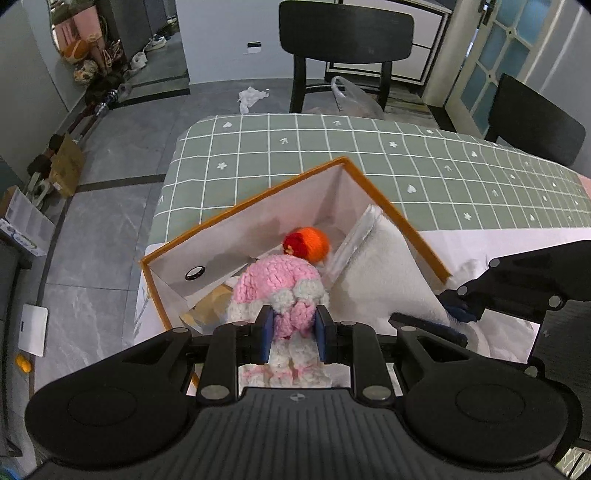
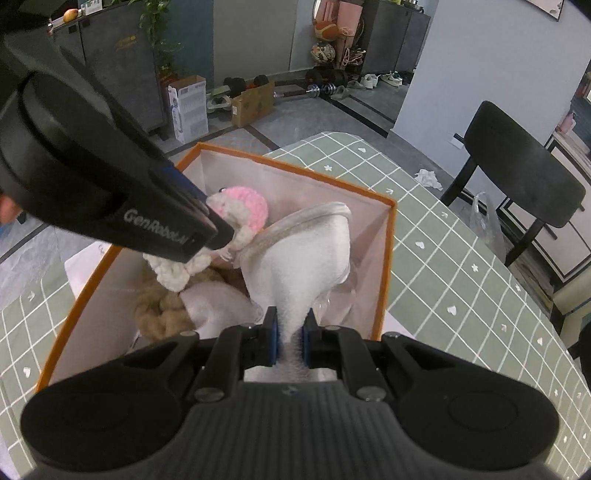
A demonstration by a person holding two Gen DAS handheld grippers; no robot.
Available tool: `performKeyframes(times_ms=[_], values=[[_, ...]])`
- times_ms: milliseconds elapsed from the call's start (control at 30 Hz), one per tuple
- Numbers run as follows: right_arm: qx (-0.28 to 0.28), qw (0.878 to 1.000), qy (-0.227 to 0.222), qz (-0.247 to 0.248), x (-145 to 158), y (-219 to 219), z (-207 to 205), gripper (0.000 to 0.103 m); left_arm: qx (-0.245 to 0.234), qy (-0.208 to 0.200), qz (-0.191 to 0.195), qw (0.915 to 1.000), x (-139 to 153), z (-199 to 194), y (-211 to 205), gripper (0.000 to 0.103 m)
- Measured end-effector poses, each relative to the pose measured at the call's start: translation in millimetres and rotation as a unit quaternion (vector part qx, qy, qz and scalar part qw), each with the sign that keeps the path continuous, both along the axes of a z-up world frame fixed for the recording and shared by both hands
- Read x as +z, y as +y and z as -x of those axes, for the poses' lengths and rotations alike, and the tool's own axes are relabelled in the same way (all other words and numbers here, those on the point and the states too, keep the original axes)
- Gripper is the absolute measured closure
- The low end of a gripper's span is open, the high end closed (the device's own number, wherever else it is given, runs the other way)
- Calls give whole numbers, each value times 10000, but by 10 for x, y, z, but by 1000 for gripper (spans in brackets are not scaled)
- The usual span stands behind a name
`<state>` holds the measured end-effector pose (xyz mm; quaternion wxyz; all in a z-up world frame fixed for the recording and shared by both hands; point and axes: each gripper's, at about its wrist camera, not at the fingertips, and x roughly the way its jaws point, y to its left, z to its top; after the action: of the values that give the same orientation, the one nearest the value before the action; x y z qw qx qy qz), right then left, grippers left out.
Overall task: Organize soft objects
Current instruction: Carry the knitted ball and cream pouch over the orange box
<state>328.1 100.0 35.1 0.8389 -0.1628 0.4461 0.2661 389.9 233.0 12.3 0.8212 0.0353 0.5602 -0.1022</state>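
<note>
Chunky pink and white knitted yarn doll [image 1: 282, 291], fluffy white fleece cloth [image 2: 306, 266], matt fabric-walled box [image 1: 255, 229] showing orange trim, smooth checked tablecloth covering the worktop [image 1: 369, 155], matt black plastic tools

One storage box [image 1: 258, 206] with an orange rim sits on one worktop [image 1: 406, 162] covered in a green checked cloth. Inside the box: one pink and white crocheted toy [image 1: 277, 280], one orange and red yarn ball [image 1: 306, 245], one white fleecy item [image 2: 306, 266] with a clear plastic edge, and one tan knitted item [image 2: 162, 310]. Two black tools are present, the left tool [image 1: 294, 334] and the right tool [image 2: 291, 338]. Two black chairs [image 1: 343, 33] [image 1: 532, 122] stand beyond the worktop. One crumpled white cloth [image 1: 251, 96] lies on the floor.
</note>
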Motion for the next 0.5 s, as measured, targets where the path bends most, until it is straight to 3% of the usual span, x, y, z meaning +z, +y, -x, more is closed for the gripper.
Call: performKeyframes(times_ms=[500], values=[[-292, 9995, -33, 92, -309, 204, -429, 93, 16, 115, 52, 9999, -300, -72, 178, 77]])
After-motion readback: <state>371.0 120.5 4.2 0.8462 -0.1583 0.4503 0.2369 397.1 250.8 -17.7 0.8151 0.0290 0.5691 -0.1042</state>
